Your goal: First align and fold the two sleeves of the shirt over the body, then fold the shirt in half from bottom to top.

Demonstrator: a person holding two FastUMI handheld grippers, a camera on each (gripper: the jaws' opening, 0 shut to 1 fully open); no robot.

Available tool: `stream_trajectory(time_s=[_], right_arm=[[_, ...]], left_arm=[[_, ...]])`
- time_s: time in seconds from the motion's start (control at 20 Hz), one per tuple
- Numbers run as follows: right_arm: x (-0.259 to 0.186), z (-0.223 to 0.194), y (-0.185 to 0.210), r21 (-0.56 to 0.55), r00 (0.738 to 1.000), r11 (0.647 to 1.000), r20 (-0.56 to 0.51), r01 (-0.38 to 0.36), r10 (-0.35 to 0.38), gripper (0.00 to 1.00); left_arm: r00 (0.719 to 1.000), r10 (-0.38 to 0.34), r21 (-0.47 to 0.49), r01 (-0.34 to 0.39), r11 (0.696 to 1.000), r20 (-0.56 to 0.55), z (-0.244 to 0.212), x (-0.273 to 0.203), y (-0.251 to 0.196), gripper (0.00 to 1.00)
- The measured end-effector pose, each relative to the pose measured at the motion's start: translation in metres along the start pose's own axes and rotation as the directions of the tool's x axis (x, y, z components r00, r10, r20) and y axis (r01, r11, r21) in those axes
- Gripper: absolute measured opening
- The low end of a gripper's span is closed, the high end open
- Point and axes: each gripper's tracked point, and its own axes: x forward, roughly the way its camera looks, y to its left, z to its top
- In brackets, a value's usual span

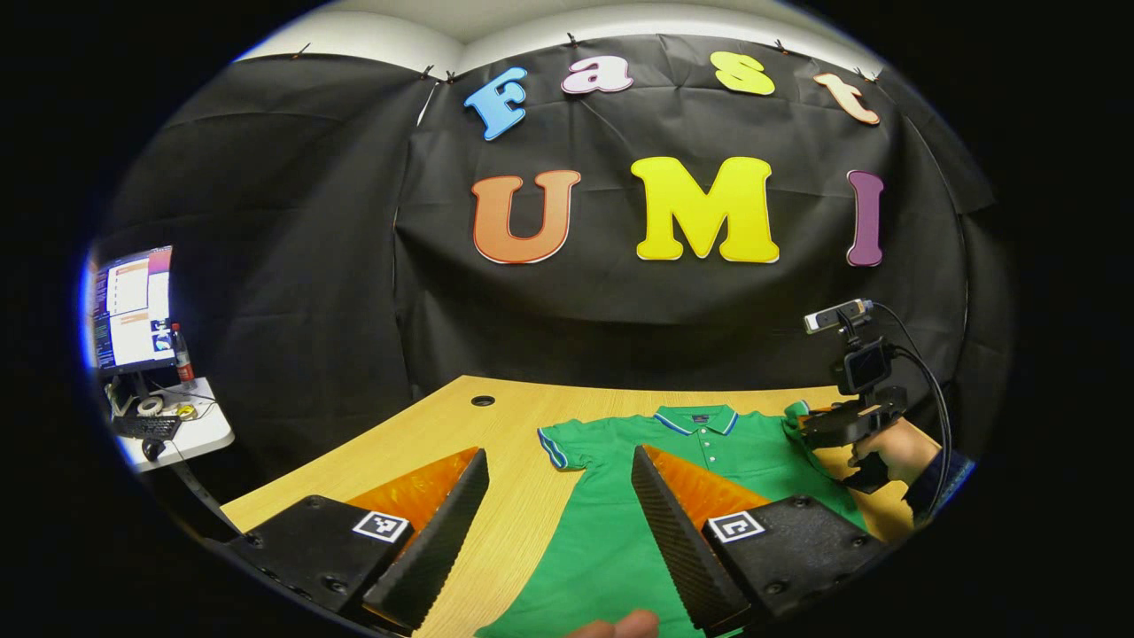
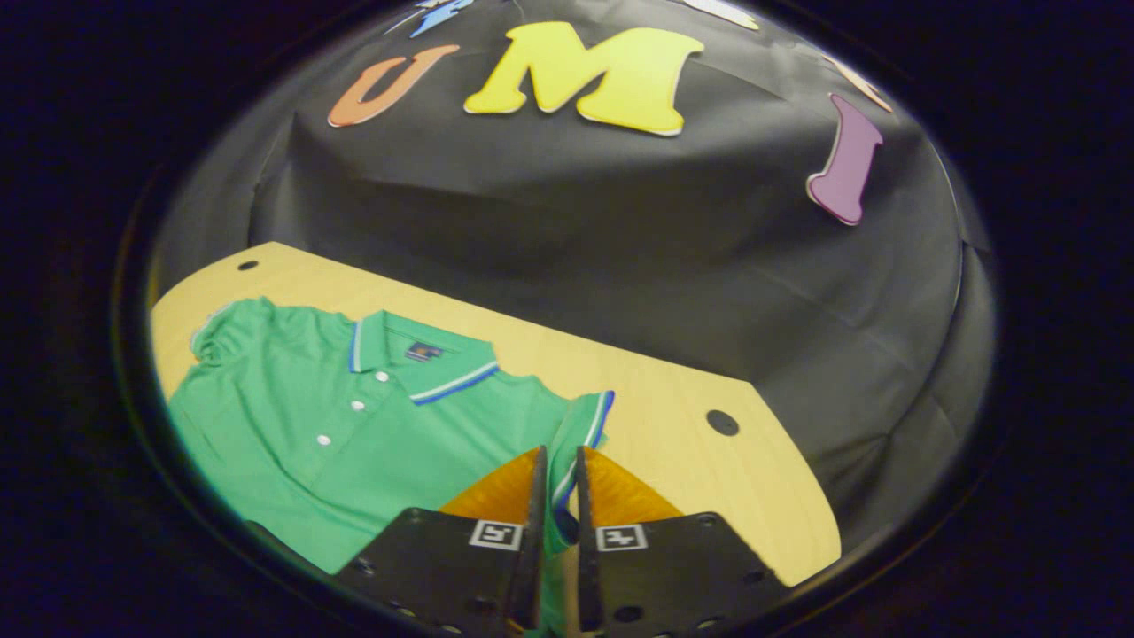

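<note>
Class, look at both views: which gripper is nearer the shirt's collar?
Right. The right gripper is shut on the sleeve, beside the collar. The left gripper hovers open over the shirt's lower body, farther off.

A wooden table (image 1: 425, 425) stretched ahead of the left gripper, a round cable hole (image 1: 483, 400) near its far edge. Farther off to that gripper's left stood a small white side desk (image 1: 199, 434) carrying a lit monitor (image 1: 133, 308), a bottle (image 1: 182, 354), a keyboard (image 1: 146, 427) and a mouse (image 1: 153, 448).
</note>
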Motion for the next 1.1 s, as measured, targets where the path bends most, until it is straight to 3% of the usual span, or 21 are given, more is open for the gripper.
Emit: stream_trajectory(time_s=[0.1, 0.15, 0.3, 0.45, 0.5, 0.7, 0.95, 1.1], right_arm=[[-0.017, 0.021, 0.014, 0.024, 0.998, 0.999, 0.051, -0.029, 0.028, 0.30], [-0.028, 0.035, 0.017, 0.038, 0.996, 0.998, 0.081, -0.041, 0.038, 0.39], [-0.065, 0.064, 0.025, 0.059, 0.987, 0.995, 0.143, -0.079, 0.070, 0.89], [-0.108, 0.081, 0.027, 0.042, 0.973, 0.992, 0.205, -0.120, 0.109, 0.92], [-0.122, 0.086, 0.028, 0.046, 0.967, 0.989, 0.219, -0.139, 0.126, 0.96], [-0.183, 0.079, 0.018, 0.063, 0.949, 0.978, 0.264, -0.197, 0.174, 0.95], [-0.256, 0.059, -0.030, 0.060, 0.936, 0.990, 0.337, -0.130, 0.102, 0.95], [-0.295, 0.046, -0.043, 0.068, 0.917, 0.985, 0.378, -0.162, 0.125, 0.95]], left_arm=[[1.000, 0.001, -0.001, -0.001, 1.000, -0.001, -0.001, 0.003, 0.000, 1.00], [1.000, 0.000, -0.002, 0.000, 1.000, 0.002, 0.000, 0.005, -0.001, 1.00], [1.000, 0.007, -0.009, -0.007, 1.000, -0.009, -0.004, 0.007, -0.005, 1.00], [0.999, 0.034, -0.002, -0.034, 0.999, -0.012, -0.007, 0.013, -0.004, 1.00], [0.999, 0.050, 0.005, -0.049, 0.999, -0.019, -0.009, 0.014, -0.003, 1.00], [0.990, 0.141, 0.004, -0.141, 0.990, 0.000, -0.005, 0.010, 0.008, 1.00], [0.995, 0.096, 0.001, -0.096, 0.995, -0.006, -0.002, 0.011, -0.013, 1.00], [0.998, 0.058, 0.028, -0.057, 0.998, -0.028, 0.003, 0.025, -0.025, 1.00]])
